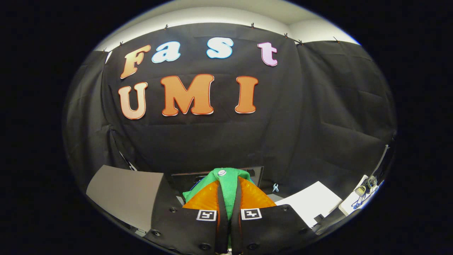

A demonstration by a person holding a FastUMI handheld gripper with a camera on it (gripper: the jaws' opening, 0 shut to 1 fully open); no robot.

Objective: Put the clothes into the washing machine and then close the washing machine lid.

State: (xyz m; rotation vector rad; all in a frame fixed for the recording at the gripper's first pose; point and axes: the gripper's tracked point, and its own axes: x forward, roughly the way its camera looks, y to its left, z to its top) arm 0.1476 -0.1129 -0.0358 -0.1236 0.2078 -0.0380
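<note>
- The gripper (228, 198) is raised, its camera looking level at the booth's black cloth wall (318, 117).
- Its two fingers (222, 203) stand almost together, drawn in narrow, with a fold of green cloth pinched between them.
- The green garment (228, 180), one of the clothes, bunches up just ahead of the fingertips; a small white button-like disc (222, 173) sits on its top.
- The garment hangs clear of any surface that can be seen; it is carried, not resting.
- Behind the garment is a dark box-like edge (256, 173); whether this is the washing machine cannot be told.
- To the left, beyond the fingers, a grey flat panel (124, 191) tilts upward. It may be a raised lid, but that is uncertain.
- To the right lies a white sheet-like surface (311, 203), and farther right some small items too tiny to name.
- Judged step: carrying the clothes toward the washing machine; nothing is dropped in yet and the lid is not yet closed.
- The next move likely calls for tipping the gripper down over the drum opening, then parting the fingers so the cloth falls inside.
</note>
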